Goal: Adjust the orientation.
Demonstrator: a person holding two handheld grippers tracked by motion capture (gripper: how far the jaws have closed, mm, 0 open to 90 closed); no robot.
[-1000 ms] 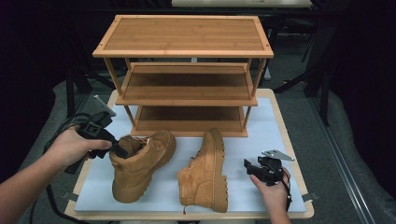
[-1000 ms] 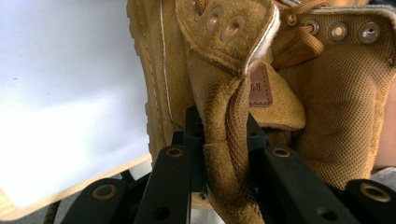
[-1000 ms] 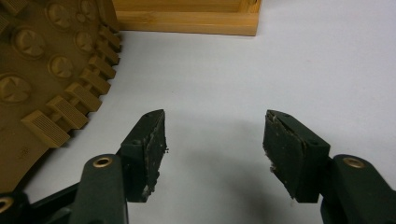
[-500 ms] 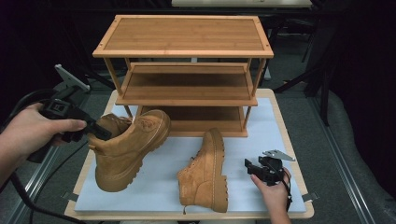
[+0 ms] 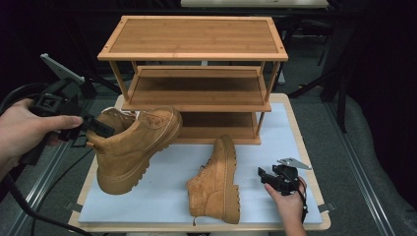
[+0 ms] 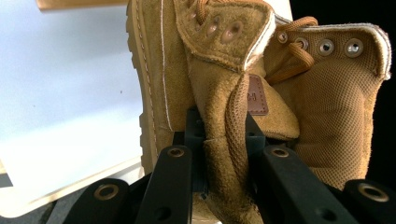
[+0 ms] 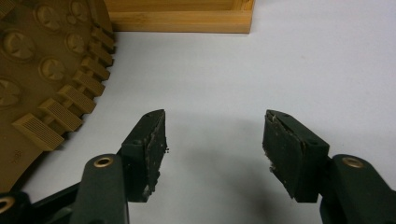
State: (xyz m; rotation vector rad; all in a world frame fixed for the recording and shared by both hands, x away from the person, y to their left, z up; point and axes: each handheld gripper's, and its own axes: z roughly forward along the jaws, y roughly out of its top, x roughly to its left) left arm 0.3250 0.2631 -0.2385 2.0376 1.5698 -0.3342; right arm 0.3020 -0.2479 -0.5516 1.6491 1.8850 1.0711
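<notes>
So the left tool point(image 5: 101, 129) has its jaws clamped on the back collar of one tan boot point(image 5: 133, 147), pinching the suede heel tab. In the left gripper view you can see the pads squeezing that folded suede point(image 6: 224, 154) from both sides, with the mesh lining and the lace eyelets right behind it. The boot is off the desk point(image 5: 295, 147), hanging tilted over its left edge, toe pointing toward the wooden shoe rack point(image 5: 194, 64), roughly level with the gap between the bottom and middle shelves, sole facing down and toward the person. The left hand point(image 5: 29, 132) wraps around the tool body out past the desk's left side. The other boot point(image 5: 216, 184) lies on its side on the light mat in front of the rack, toe toward the rack, sole facing right. The right tool point(image 5: 265, 176) rests low near the front right of the desk, just beside that boot's sole, jaws spread wide with nothing between them. In the right gripper view the two black pads point(image 7: 149, 149) stand well apart over bare mat, with the lugged sole point(image 7: 42, 84) off to the left and the rack's bottom rail point(image 7: 182, 18) along the top. The right hand point(image 5: 287, 206) holds that tool from the front edge of the desk.
</notes>
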